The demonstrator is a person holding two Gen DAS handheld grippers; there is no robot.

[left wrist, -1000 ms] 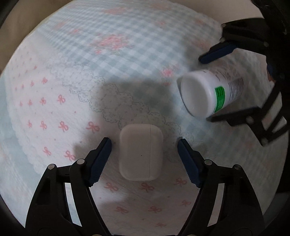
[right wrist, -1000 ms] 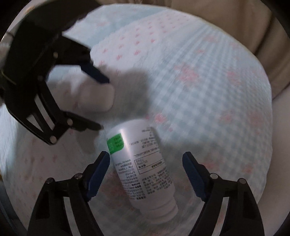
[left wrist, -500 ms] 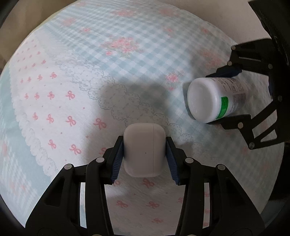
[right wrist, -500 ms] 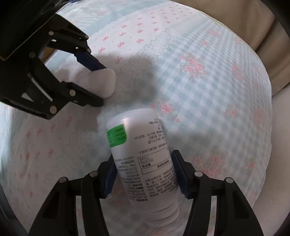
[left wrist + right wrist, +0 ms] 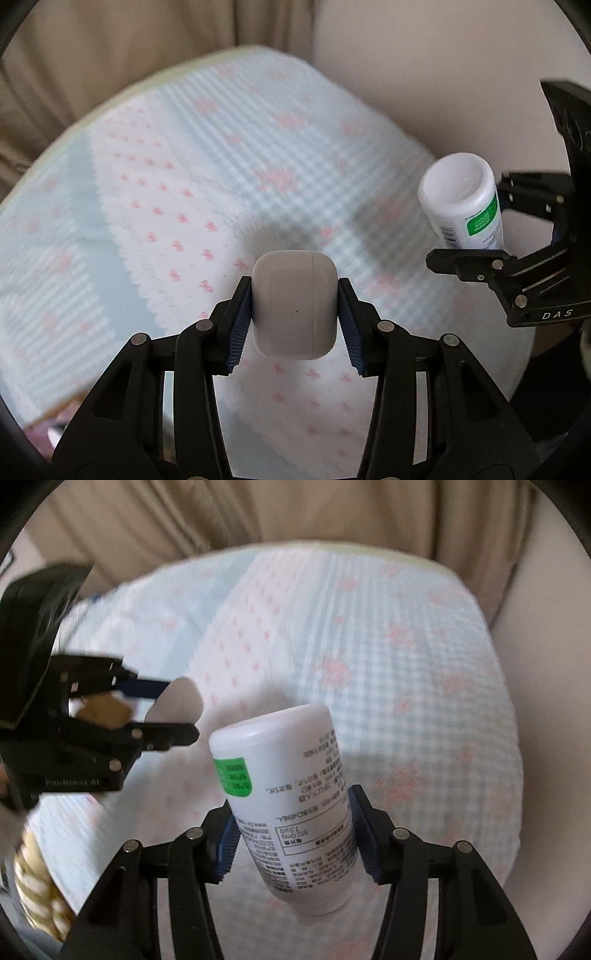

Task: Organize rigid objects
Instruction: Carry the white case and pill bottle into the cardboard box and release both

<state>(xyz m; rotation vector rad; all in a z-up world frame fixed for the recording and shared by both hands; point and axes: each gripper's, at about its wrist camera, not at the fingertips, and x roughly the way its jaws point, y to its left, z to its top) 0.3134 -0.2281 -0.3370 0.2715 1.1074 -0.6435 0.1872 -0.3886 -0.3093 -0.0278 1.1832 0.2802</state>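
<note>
The left claw (image 5: pixel 294 317) is clenched on a white earbud case (image 5: pixel 294 303), its blue pads squeezing the flat sides, and the case hangs clear above the patterned bedspread (image 5: pixel 177 184). To its right, the right claw (image 5: pixel 293 840) grasps a white bottle (image 5: pixel 284 797) with a green label mid-body, cap toward the wrist, likely for carrying both elsewhere.

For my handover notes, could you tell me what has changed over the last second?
The left gripper closed on the white case and the right gripper on the white bottle; both things were then lifted off the patterned cloth, which now looks farther away. The cloth itself stayed as it was, and nothing was let go.
</note>
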